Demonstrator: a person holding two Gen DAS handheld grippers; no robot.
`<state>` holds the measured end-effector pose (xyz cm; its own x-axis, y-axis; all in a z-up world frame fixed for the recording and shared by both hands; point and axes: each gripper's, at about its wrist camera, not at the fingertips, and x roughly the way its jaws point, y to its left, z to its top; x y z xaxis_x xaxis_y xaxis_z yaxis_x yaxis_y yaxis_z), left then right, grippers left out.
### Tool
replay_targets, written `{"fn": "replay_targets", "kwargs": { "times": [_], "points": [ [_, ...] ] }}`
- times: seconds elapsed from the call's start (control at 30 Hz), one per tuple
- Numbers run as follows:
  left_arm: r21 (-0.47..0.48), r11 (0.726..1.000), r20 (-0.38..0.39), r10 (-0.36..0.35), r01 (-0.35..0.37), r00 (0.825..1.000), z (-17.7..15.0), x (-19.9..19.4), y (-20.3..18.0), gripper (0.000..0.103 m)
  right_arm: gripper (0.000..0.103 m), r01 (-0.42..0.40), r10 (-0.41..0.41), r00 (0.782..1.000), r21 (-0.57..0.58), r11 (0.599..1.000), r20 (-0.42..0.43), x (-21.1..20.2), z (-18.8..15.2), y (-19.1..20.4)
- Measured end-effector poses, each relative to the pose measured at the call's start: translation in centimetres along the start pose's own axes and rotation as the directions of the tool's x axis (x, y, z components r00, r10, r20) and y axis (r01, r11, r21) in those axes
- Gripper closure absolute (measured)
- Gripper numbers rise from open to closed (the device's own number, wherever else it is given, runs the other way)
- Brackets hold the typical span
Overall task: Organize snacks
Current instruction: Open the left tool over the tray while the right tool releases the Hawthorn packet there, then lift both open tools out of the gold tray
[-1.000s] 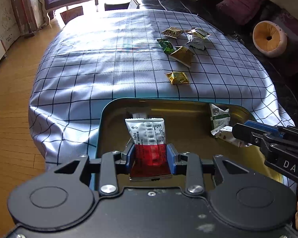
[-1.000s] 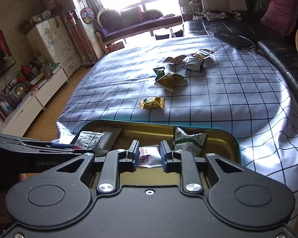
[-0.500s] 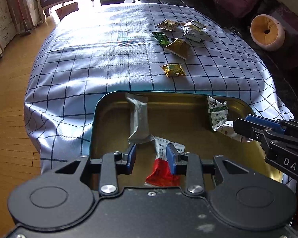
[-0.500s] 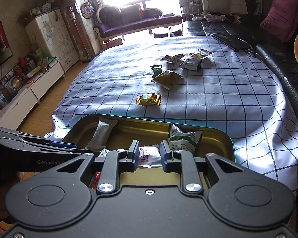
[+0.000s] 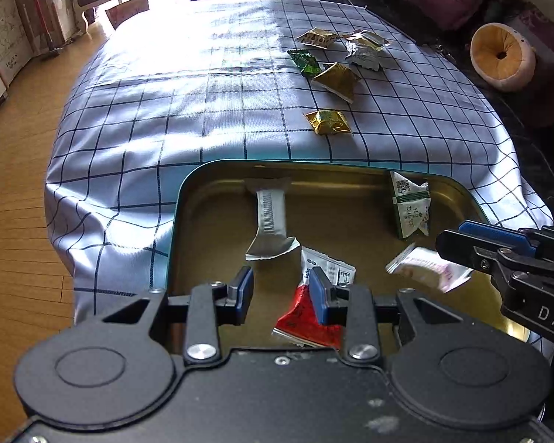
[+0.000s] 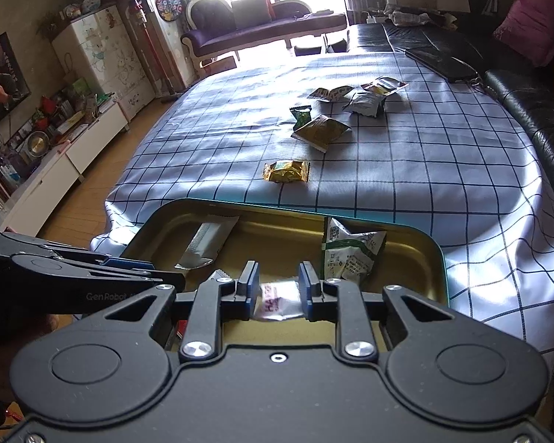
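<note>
Left gripper (image 5: 281, 291) is hovering over the tray's (image 5: 218, 203) near end, jaws parted, gripping nothing. Red packet (image 5: 306, 321) is lying in the tray right under it, partly behind the right finger (image 5: 318, 295). Silver packet (image 5: 271, 221) is lying just past it, reaching toward the far wall.

Right gripper (image 6: 275, 289) is sitting over the tray's right side with a blurred white sachet (image 6: 279, 301) between its fingers; jaws look spread slightly wider than the sachet, can't tell if they're gripping it. Same sachet (image 5: 424, 267) is showing blurred in the left view, at the right gripper's tip. Green-white pack (image 6: 351, 253) is leaning against the tray's far right wall.

Beyond the tray, on the checked cloth (image 6: 424, 170): gold pack (image 6: 286, 171) is lying nearest, then olive pack (image 6: 319, 131) touching a green one (image 6: 300, 115), then three more packs (image 6: 365, 103) clustered farthest out.
</note>
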<state>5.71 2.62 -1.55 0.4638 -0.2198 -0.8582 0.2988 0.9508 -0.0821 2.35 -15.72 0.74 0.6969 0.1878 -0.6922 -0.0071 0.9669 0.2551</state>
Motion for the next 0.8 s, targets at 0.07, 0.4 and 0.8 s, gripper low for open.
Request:
{"fn": "replay_targets", "kwargs": {
  "times": [0.07,0.4,0.8],
  "points": [
    [0.003,1.000,0.001,0.002,-0.002,1.000,-0.02,-0.01,-0.08,0.069,0.069,-0.004,0.005,1.000,0.006,1.000,-0.010,0.07,0.11,-0.05],
    [0.009,1.000,-0.005,0.004,-0.004,1.000,-0.12,0.09,-0.20,0.069,0.069,0.007,-0.007,1.000,0.008,1.000,-0.021,0.14,-0.05,-0.11],
    [0.012,1.000,-0.009,0.011,-0.011,1.000,-0.10,0.34,-0.20,0.068,0.069,0.023,-0.021,0.999,0.026,0.999,-0.050,0.72,-0.20,-0.55]
  ]
}}
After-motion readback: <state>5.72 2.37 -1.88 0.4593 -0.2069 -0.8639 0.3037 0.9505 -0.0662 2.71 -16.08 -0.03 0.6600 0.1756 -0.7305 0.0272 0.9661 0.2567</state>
